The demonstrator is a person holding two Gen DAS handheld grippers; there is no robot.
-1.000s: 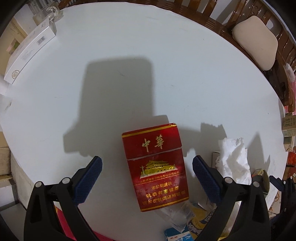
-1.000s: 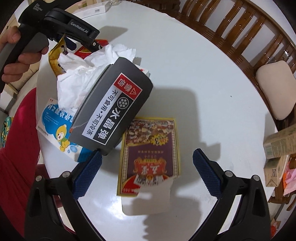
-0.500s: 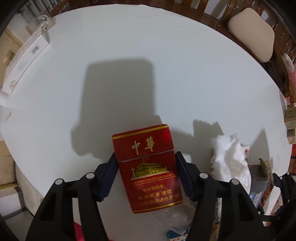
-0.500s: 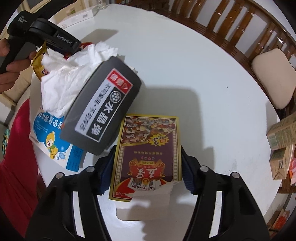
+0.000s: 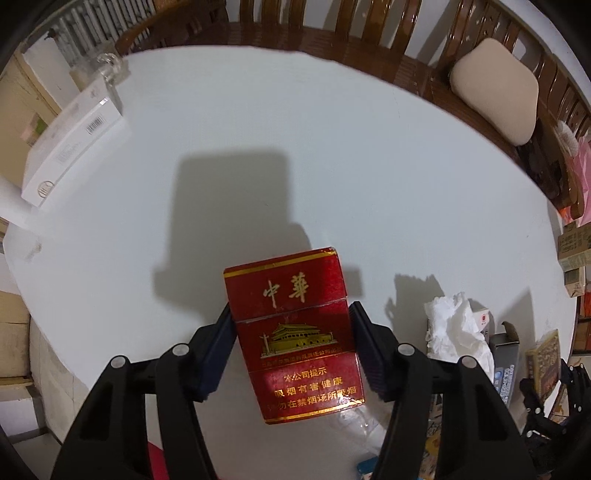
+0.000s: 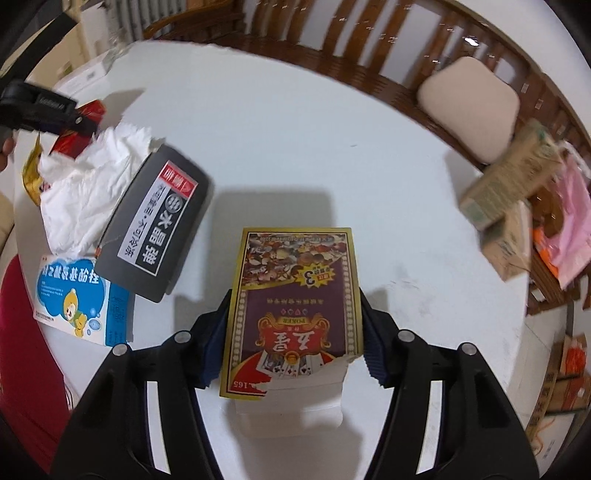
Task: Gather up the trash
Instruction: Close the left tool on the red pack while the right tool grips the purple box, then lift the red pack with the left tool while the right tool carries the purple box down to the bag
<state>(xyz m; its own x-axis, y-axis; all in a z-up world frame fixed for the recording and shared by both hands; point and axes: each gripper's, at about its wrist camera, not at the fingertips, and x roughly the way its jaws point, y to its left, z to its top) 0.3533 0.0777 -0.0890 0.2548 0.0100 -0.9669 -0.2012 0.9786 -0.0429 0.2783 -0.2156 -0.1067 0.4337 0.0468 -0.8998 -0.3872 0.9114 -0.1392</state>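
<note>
My left gripper [image 5: 291,349] is shut on a red cigarette pack [image 5: 293,332] and holds it above the round white table [image 5: 295,147]. My right gripper [image 6: 293,339] is shut on a purple and yellow playing-card box [image 6: 295,310], lifted off the table [image 6: 295,140]. Other trash lies at the table's near edge: crumpled white tissue [image 6: 88,188] [image 5: 458,332], a grey box [image 6: 155,221] and a blue and white medicine box [image 6: 77,299]. The left gripper's black body [image 6: 40,110] shows at the upper left of the right wrist view.
A long white box [image 5: 70,147] and a glass [image 5: 109,66] sit at the far left. Wooden chairs [image 5: 369,33] with a beige cushion [image 5: 495,88] ring the far side. Cardboard boxes [image 6: 506,206] stand at the right.
Both grippers closed from open onto their boxes. Both boxes have since been lifted off the table and the views have pulled back.
</note>
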